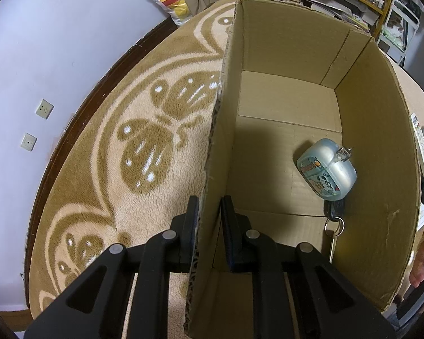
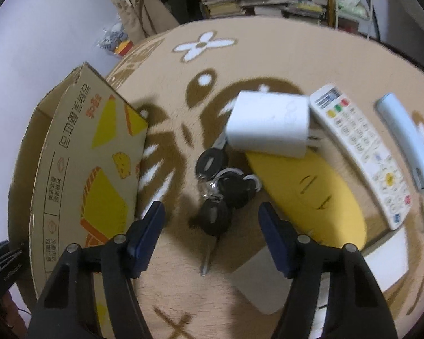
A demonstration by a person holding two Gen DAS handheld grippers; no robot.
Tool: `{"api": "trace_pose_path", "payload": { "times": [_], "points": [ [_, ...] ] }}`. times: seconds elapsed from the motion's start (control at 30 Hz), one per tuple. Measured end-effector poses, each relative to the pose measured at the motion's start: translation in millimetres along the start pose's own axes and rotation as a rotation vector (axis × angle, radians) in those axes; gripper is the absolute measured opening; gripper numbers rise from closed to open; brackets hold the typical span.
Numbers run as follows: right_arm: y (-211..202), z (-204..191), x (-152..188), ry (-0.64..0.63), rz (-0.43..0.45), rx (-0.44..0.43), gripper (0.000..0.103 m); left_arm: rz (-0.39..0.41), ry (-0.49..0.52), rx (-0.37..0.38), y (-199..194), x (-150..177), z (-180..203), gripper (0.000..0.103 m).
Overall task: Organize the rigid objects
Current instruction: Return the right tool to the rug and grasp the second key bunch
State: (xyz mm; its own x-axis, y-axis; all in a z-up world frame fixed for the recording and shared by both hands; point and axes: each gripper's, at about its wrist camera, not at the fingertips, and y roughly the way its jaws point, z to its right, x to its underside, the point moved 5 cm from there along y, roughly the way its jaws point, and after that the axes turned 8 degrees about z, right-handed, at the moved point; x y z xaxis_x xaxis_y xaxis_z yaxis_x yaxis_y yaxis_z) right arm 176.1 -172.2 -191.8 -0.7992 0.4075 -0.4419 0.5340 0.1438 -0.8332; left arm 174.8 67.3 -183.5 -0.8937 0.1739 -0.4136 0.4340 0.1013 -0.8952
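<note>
Crowding the key bunch [image 2: 220, 192] between the wide right tool [image 2: 212, 233]: charger [image 2: 268, 123], yellow case [image 2: 311, 195], box [image 2: 79, 175].

A: Box floor [image 1: 268, 152] mostly bare; earbud case [image 1: 326, 169] and key [image 1: 335, 220] crowd the 3 o'clock wall.

B: Key bunch [image 2: 220, 192] hemmed: cardboard box [image 2: 79, 169] at 9, charger [image 2: 268, 121] at 12, yellow pad [image 2: 311, 192] at 3. Bare rug [image 2: 183, 268] at 6.

Both views are evenly lit indoors, with strong fisheye bending and black corners. The left wrist view is sharp; a deep shadow fills the cardboard box [image 1: 282, 147]. The right wrist view is motion-blurred, softening the remote control [image 2: 361, 155].
</note>
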Motion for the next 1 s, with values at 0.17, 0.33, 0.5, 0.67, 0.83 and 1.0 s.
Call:
{"api": "trace_pose_path", "payload": {
  "times": [0.17,0.33,0.5,0.67,0.83,1.0],
  "points": [
    [11.3,-3.5,1.7,-0.032,0.010,0.033,0.073,-0.001,-0.001,0.000,0.0,-0.4,0.1,0.015],
    [19.7,-8.0,-1.1,-0.089,0.003,0.073,0.068,0.001,0.003,0.000,-0.4,-1.3,0.8,0.015],
    [16.3,-4.5,-1.7,-0.143,0.033,0.177,0.029,0.001,0.003,0.000,-0.8,-2.3,1.2,0.015],
    [6.4,-6.5,-0.4,-0.178,0.048,0.177,0.020,0.006,0.006,-0.002,-3.1,-2.6,1.9,0.015],
    [-0.1,-9.9,1.0,-0.191,0.057,0.175,0.018,0.006,0.002,0.001,-3.6,-2.5,1.4,0.015],
    [-5.0,-15.3,-7.7,-0.192,0.081,0.160,0.018,0.007,-0.001,0.002,-3.6,-2.5,0.9,0.015]
  ]
}}
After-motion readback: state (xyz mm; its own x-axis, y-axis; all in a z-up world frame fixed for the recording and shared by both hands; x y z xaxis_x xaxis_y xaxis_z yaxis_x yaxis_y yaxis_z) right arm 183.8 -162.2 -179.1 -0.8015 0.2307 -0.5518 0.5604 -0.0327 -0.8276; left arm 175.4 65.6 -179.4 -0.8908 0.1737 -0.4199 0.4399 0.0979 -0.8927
